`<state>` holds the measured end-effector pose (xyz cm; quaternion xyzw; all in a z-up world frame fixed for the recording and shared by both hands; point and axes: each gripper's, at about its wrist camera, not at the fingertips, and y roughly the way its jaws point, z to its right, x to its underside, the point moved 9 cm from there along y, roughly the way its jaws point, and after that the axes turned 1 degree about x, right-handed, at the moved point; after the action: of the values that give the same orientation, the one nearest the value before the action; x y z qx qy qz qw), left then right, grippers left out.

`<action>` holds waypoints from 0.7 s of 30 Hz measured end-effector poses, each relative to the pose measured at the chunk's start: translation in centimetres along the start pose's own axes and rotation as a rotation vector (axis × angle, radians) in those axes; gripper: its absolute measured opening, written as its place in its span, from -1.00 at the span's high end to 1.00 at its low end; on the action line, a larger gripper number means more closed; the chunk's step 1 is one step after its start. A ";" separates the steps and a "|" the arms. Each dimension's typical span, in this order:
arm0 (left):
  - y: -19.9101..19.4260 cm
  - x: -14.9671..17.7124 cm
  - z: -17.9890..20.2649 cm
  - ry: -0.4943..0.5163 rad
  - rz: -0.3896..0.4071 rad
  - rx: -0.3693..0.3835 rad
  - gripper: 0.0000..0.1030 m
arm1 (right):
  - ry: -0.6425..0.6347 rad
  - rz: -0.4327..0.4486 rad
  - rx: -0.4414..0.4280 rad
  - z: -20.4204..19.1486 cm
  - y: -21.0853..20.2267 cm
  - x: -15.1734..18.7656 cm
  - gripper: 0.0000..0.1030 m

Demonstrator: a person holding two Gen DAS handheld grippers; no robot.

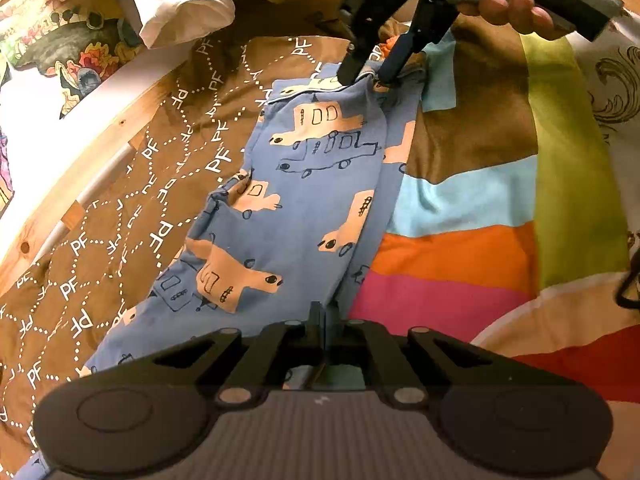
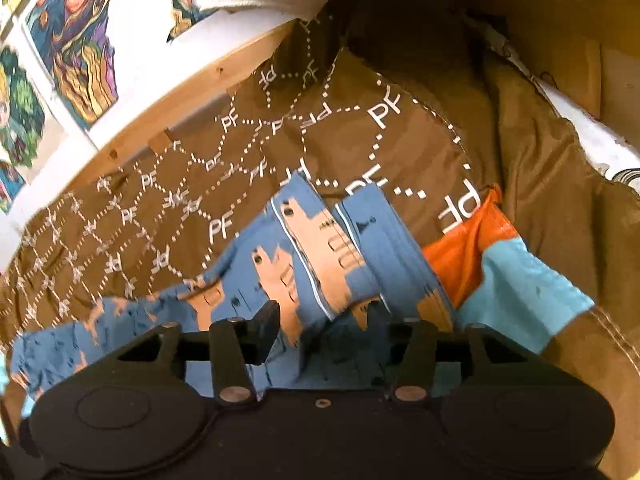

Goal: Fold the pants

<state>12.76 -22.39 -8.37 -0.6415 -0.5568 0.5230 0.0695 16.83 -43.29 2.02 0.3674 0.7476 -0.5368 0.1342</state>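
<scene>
Underneath, brown quilt (image 1: 120,184); left claw (image 1: 320,312) clenched on pants (image 1: 304,208), right claw (image 2: 320,316) released.

1. Left gripper (image 1: 322,316): matte black linkage bars, silver rivets, two round embossed discs at 7 and 5 o'clock, ribbed grey plate between.
2. Right gripper (image 1: 366,72): black, white lettering "DAS", grey handle at 1 o'clock.

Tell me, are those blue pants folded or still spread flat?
Folded lengthwise: in the left wrist view the blue pants lie as one narrow strip, one leg stacked on the other, its edge peeking out alongside. Not yet folded across.
</scene>
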 end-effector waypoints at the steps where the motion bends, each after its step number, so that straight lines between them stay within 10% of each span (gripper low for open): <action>1: 0.0 0.0 0.0 -0.002 0.000 -0.001 1.00 | 0.015 -0.005 -0.004 0.1 0.1 -0.2 -0.01; 7: -0.2 0.0 0.0 -0.010 0.002 -0.008 1.00 | 0.126 -0.003 0.002 1.0 1.1 -1.7 0.05; 11: -0.3 -0.1 -0.1 -0.020 0.007 -0.012 1.00 | 0.146 0.014 0.035 1.3 1.5 -1.9 0.85; 21: -0.7 -0.5 0.2 -0.012 0.032 0.002 0.99 | -0.159 0.190 0.143 0.4 -3.3 -2.0 0.90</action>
<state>12.28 -22.64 -7.72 -0.6470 -0.5466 0.5284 0.0583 15.82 -44.99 5.37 0.4014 0.6563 -0.6009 0.2171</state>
